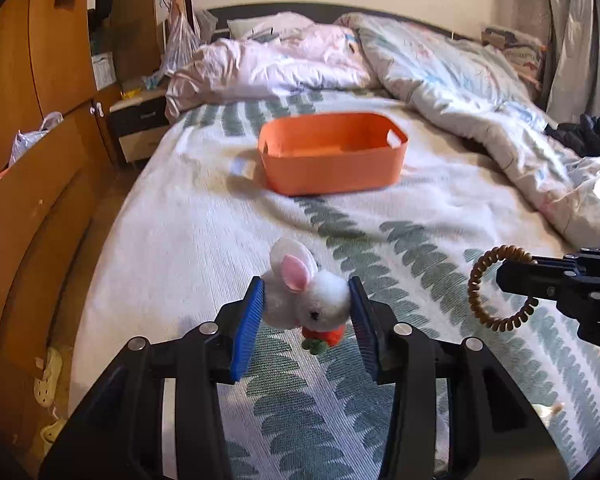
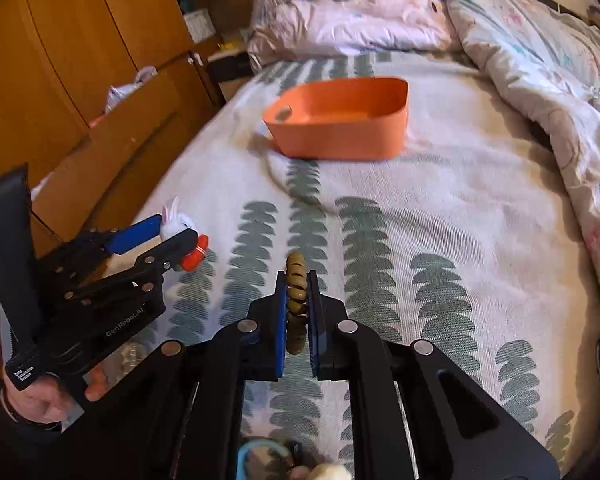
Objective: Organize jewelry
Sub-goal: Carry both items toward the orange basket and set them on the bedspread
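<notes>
My left gripper [image 1: 306, 300] is shut on a white plush bunny charm [image 1: 308, 298] with pink ears and an orange carrot, held above the bed; both show in the right wrist view, the gripper [image 2: 168, 236] at the left holding the bunny [image 2: 177, 222]. My right gripper [image 2: 297, 292] is shut on a brown spiral coil hair tie [image 2: 296, 292]. In the left wrist view that hair tie [image 1: 476, 284] hangs as a ring from the right gripper [image 1: 512, 276] at the right. An orange bin [image 1: 332, 152] stands farther up the bed, also in the right wrist view [image 2: 340, 120].
The bed [image 1: 220, 220] has a white cover with green leaf print. A crumpled duvet [image 1: 480, 92] and pillows lie at the back and right. A wooden wardrobe [image 1: 28, 80] and nightstand [image 1: 140, 124] stand to the left. More small items [image 2: 260, 460] lie beneath my right gripper.
</notes>
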The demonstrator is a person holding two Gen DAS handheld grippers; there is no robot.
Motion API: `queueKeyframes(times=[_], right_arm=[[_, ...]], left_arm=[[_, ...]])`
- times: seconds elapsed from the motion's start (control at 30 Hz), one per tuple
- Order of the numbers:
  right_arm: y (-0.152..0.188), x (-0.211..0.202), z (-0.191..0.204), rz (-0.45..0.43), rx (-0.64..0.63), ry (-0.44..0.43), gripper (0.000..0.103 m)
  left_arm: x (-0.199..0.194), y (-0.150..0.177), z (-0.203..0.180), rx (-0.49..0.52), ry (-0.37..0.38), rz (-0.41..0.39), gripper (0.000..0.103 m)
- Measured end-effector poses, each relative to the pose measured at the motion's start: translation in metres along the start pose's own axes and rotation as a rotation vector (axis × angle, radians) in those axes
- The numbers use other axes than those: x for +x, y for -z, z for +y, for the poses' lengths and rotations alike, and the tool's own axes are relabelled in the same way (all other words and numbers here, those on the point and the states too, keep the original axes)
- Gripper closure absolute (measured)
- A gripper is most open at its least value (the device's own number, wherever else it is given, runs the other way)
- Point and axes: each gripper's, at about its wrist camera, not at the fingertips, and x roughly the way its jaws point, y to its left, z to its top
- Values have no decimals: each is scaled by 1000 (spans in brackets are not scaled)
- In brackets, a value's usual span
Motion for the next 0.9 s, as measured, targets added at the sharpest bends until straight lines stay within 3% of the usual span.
queueKeyframes(times=[0.33, 0.9], right_arm=[[0, 39, -11, 55, 20, 21, 94], [-1, 51, -24, 75, 37, 51, 92]], left_arm=[[32, 4, 4, 1, -27, 60, 59], [44, 3, 8, -29, -18, 116, 56]])
